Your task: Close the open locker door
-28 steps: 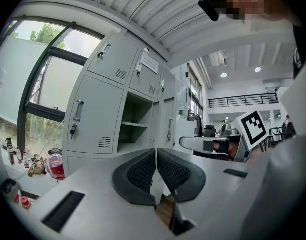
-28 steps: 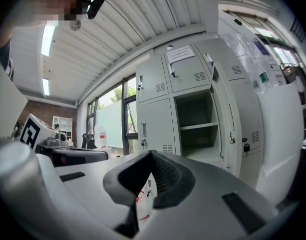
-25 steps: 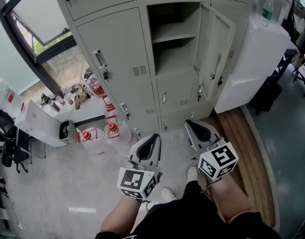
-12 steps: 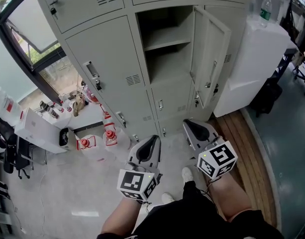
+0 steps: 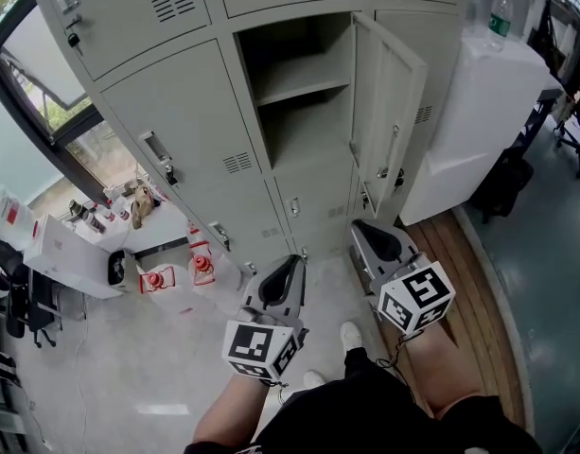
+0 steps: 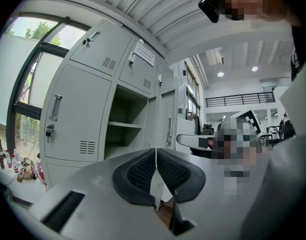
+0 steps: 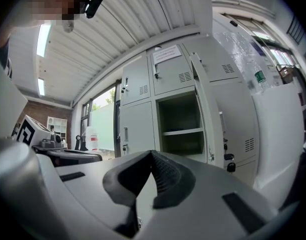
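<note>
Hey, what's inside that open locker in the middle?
The open locker holds one shelf, bare on top; the space under it looks empty too. The shadowed back of the upper part cannot be made out.

pale floor (image 5: 129, 376) (with red-topped containers (image 5: 158, 279))

1. My left claw (image 5: 290, 265) points level ahead, jaws pressed together, nothing between them.
2. My right claw (image 5: 367, 231) sits beside it, level too, jaws together, empty.
3. My left forearm (image 5: 235, 407) and right forearm (image 5: 450, 372) reach forward.
</note>
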`<state>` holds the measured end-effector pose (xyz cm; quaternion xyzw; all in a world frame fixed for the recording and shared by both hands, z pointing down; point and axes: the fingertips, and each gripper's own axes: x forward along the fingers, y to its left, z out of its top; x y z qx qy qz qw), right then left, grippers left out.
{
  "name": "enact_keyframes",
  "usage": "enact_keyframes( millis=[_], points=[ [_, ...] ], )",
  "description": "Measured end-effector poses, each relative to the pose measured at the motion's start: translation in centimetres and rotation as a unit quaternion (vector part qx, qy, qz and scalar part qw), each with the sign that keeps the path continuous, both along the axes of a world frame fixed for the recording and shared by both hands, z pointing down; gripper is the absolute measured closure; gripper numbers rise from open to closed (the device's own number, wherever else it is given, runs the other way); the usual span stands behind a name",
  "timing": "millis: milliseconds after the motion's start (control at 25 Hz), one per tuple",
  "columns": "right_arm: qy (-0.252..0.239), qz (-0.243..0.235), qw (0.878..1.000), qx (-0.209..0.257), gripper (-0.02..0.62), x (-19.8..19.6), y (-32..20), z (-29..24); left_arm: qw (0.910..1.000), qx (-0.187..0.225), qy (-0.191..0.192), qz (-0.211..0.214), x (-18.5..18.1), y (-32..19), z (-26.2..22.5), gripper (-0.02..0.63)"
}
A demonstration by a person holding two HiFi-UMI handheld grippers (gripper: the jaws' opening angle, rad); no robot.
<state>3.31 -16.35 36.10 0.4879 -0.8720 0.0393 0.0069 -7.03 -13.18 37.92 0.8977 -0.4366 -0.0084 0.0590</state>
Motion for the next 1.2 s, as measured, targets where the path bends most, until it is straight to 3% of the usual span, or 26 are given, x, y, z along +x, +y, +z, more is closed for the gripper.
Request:
enact_keyframes(
  millis=[400,680,960,1200],
  points=[
    [-0.005,0.044,0.999,0.005,0.541,4.8,-2.6,-0.3,0.9997,-0.003,-0.001,0.023,3.4,-2.4,0.2,0.584],
    [-0.002,0.078,0.997,0.011,0.388,7.9,-4.6,-0.7,0.9995,-0.006,0.001,0.032,5.0,-4.0,0.3,0.584],
    [-0.006,0.09,0.996,0.019,0.322,10.1,-7.3,-1.5,0.9993,-0.006,-0.003,0.037,6.0,-5.3,0.4,0.583],
    [-0.016,0.074,0.997,0.011,0.311,10.5,-9.3,-1.8,0.9994,-0.002,-0.004,0.035,6.3,-6.0,0.1,0.584]
  ],
)
